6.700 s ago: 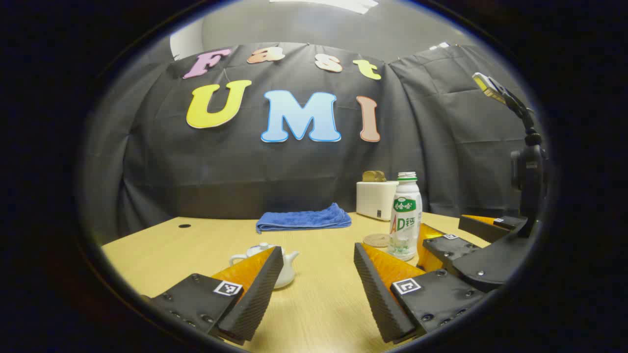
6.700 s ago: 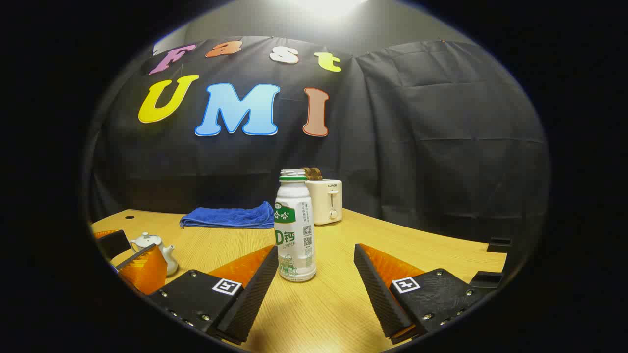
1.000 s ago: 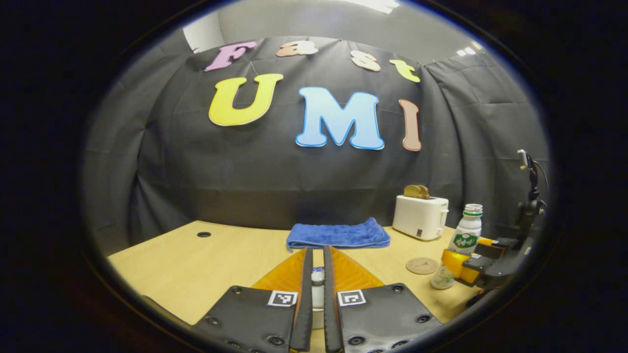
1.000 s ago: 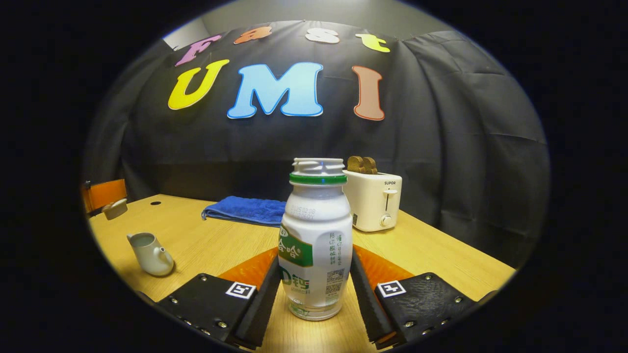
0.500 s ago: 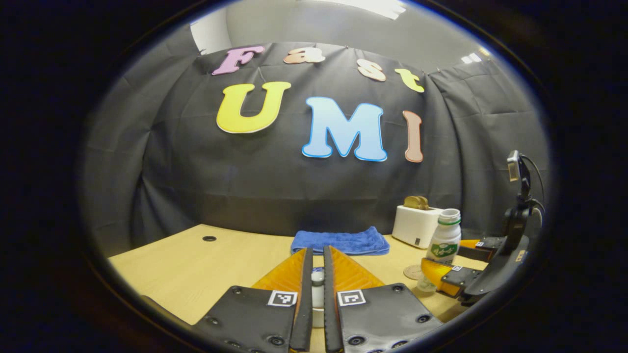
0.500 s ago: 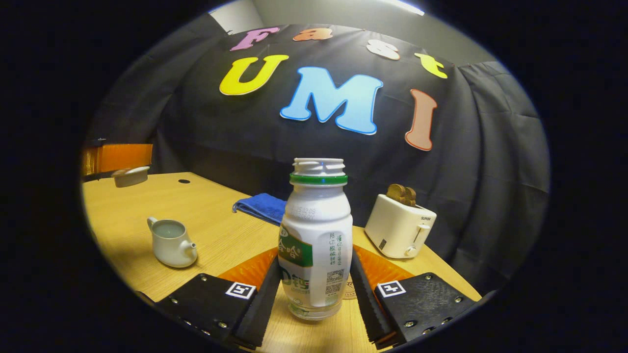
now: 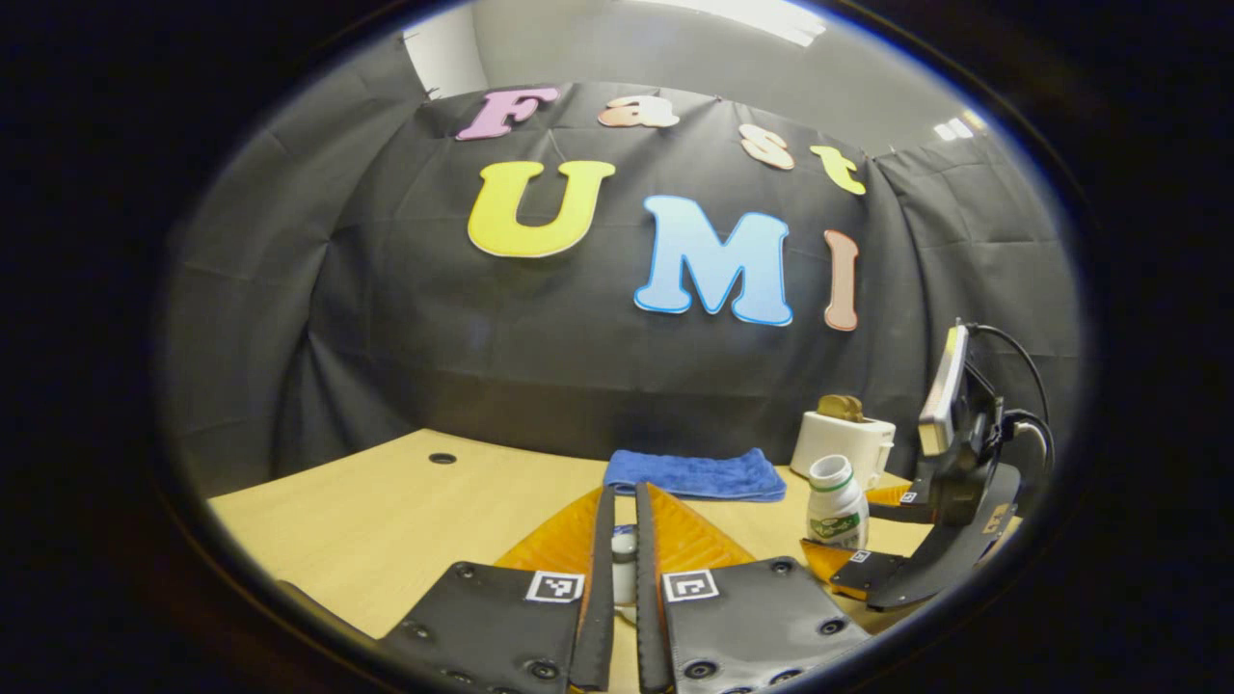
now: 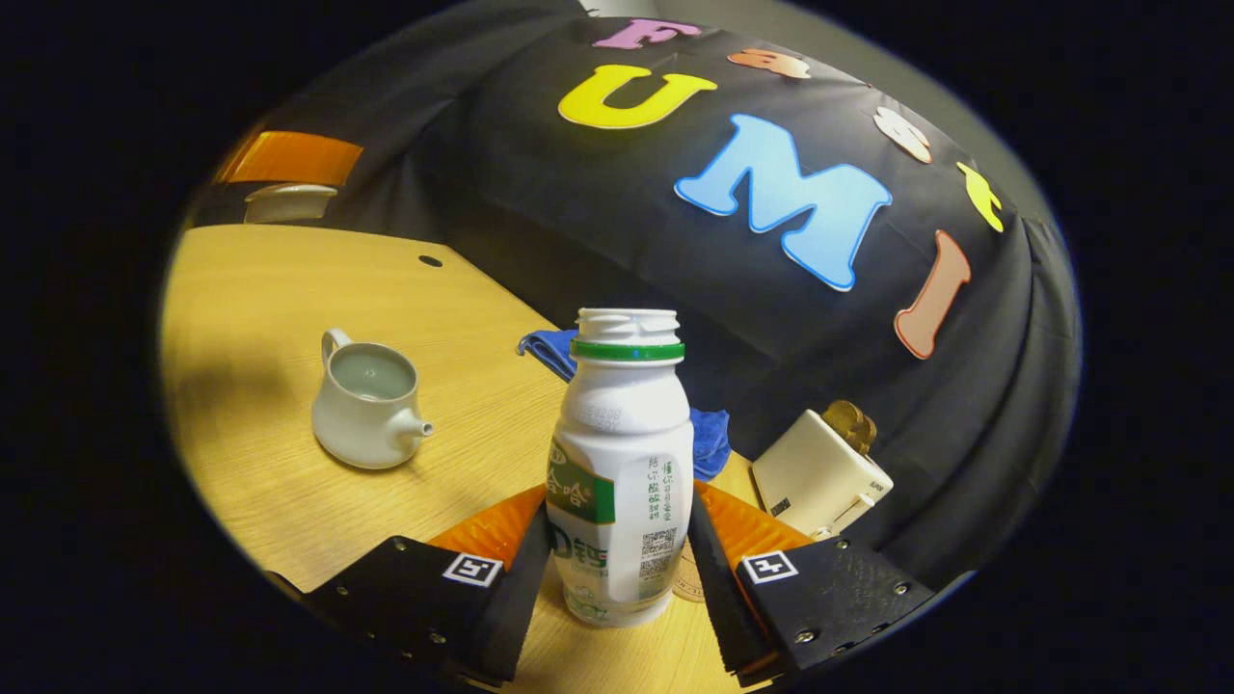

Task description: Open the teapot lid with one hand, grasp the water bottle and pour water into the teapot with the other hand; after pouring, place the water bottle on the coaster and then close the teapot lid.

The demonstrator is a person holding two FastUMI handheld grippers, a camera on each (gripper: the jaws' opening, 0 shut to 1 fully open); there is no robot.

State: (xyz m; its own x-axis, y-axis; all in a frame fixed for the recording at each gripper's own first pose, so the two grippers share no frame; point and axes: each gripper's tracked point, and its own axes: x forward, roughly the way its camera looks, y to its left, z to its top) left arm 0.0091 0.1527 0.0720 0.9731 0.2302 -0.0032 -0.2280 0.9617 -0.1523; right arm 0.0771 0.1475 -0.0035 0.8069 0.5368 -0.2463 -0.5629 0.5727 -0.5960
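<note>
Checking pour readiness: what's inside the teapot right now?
In the right gripper view the teapot stands open on the table; its pale inner wall and floor show, with nothing solid inside. Whether it holds any water can't be told. The left gripper holds the lid away.

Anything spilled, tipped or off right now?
Nothing stands out. The teapot stands upright and open on the table, no puddle around it. The right gripper holds the bottle; the left gripper holds the lid aloft.
</note>
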